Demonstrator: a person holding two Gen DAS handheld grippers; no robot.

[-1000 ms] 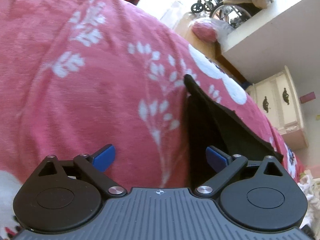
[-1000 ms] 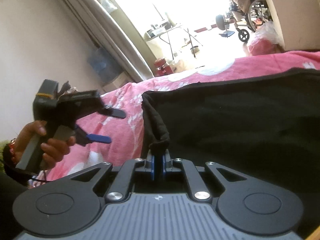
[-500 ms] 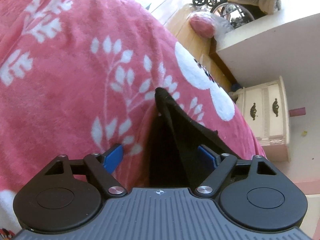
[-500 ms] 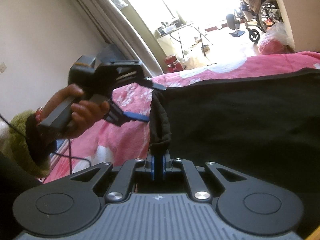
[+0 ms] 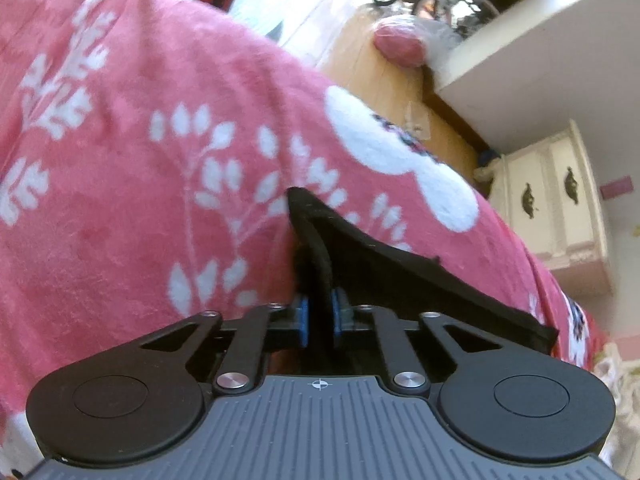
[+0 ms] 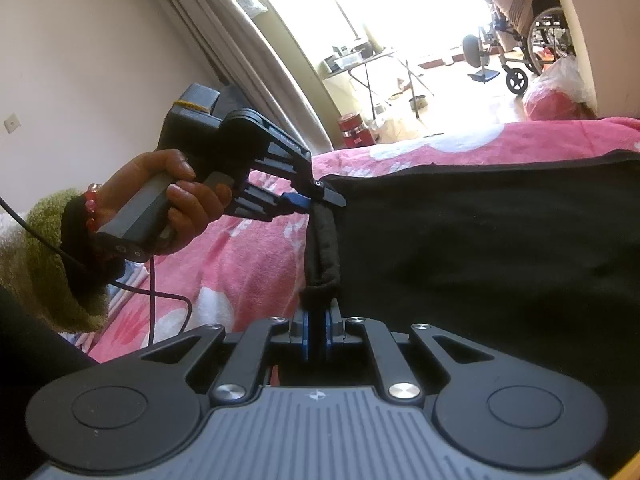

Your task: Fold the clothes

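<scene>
Here, a black garment (image 6: 480,248) lies spread on a pink fleece blanket (image 5: 140,200), soft matte knit against plush pile. The blanket carries white leaf sprigs and large white blotches, some with small cartoon prints.

Left gripper (image 5: 319,314): blue pads drawn in narrow, pinching a thin fold of the black cloth at its pointed corner. From the pinch, the fabric runs away to the right as a long flat wedge with a stitched hem. In the right wrist view the same left gripper (image 6: 316,200) shows from the side, a dark angular tool gripped by a hand (image 6: 176,204) with a pink bead bracelet and a fuzzy olive-green sleeve; a black cable hangs from its handle.

Right gripper (image 6: 317,330): pads closed narrow on a rolled, rope-like bunch of the garment's edge. That thick roll runs between the two grippers, nearly taut, along the cloth's left border. The rest of the garment is a broad smooth sheet, its far hem a straight line across the blanket.

Surroundings: a cream cabinet (image 5: 556,208) with dark ornate handles, a wheelchair (image 6: 524,44), a red canister (image 6: 354,128) on the sunlit floor, a clear bag of pink stuff (image 5: 400,42).
</scene>
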